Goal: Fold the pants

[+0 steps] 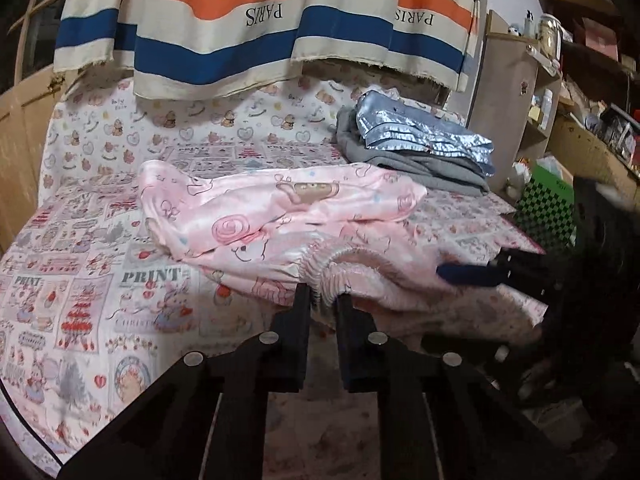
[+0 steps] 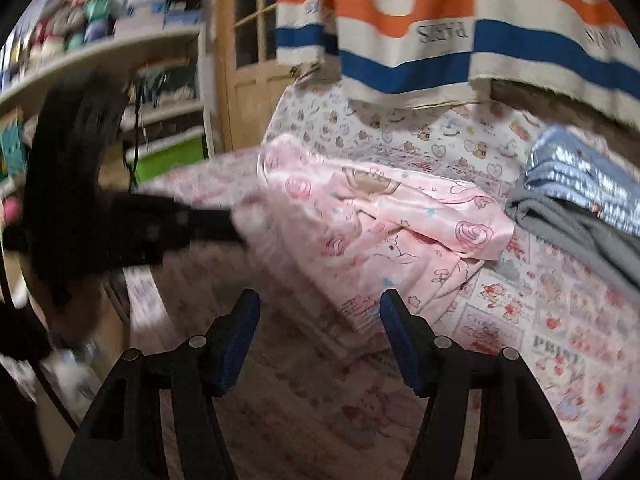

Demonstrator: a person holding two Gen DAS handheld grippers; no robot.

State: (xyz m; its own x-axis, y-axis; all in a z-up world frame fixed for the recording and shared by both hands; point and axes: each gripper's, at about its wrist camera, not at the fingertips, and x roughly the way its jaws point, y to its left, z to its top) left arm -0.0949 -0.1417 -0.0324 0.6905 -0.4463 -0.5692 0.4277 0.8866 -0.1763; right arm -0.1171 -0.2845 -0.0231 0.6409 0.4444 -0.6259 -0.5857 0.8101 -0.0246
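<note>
Pink satin pants [image 1: 280,208] with cartoon prints lie crumpled on the patterned cloth cover [image 1: 80,280]. Their gathered elastic waistband faces me. My left gripper [image 1: 323,296] is shut on that waistband, with the ruffled edge pinched between its black fingers. In the right wrist view the pants [image 2: 380,216] lie ahead, and the left gripper shows as a dark blur at their left edge. My right gripper [image 2: 320,300] stands open just short of the pants' near edge, nothing between its blue pads. One of its blue fingers [image 1: 464,275] reaches the waistband from the right.
A folded stack of shiny blue and grey garments [image 1: 420,140] sits at the back right of the surface. A striped cloth [image 1: 260,28] hangs over the far edge. Cluttered shelves [image 1: 580,80] stand to the right and a wooden door [image 2: 248,80] to the left.
</note>
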